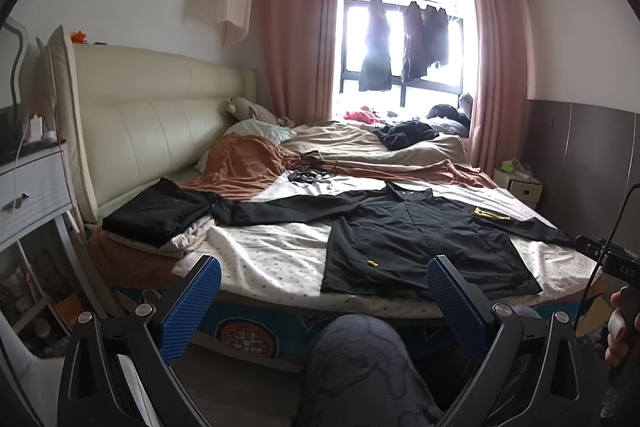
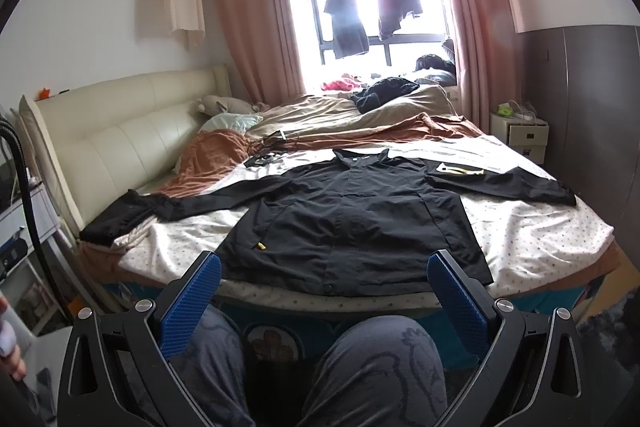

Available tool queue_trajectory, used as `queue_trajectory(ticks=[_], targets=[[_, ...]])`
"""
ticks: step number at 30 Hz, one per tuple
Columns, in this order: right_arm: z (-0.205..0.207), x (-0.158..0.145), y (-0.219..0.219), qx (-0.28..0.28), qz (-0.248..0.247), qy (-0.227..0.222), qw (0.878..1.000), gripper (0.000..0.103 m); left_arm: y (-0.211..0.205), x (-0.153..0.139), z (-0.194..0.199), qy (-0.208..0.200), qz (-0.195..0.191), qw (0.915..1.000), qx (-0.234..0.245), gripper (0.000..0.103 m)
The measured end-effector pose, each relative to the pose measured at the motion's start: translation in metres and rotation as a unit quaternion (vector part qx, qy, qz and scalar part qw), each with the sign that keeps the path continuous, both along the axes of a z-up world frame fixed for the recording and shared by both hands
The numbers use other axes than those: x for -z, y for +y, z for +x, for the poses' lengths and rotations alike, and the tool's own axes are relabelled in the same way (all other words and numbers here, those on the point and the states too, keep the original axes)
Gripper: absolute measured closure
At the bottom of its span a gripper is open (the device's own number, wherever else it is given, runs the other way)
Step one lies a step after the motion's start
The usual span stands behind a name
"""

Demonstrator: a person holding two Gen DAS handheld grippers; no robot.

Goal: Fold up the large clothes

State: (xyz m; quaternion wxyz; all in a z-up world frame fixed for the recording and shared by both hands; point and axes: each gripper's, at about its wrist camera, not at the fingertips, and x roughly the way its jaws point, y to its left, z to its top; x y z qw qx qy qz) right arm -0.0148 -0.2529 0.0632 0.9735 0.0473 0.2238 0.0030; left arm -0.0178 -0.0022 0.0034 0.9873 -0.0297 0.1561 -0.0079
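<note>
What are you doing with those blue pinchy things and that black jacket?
A person stands at the foot of the bed holding a gripper in each hand. The left gripper and the right gripper are both open and hold nothing. A black jacket lies flat on the dotted sheet, front up, sleeves spread out to both sides. It is not folded yet. Some dark clothes that look already folded sit in a pile near the headboard.

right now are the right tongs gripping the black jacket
No, the right tongs are open and short of the black jacket spread flat on the bed.
</note>
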Motion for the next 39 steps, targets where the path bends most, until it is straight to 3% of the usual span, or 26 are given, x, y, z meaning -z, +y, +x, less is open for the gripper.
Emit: queue_trajectory(ticks=[24,39], targets=[[0.023,0.002,-0.007,0.005,0.001,0.014,1.000,0.000,0.005,0.001,0.020,0.009,-0.014,0.9999,0.001,0.000],[0.089,-0.005,0.003,-0.010,-0.006,0.021,1.000,0.000,0.021,0.004,0.077,0.024,-0.034,0.9987,-0.030,0.000]])
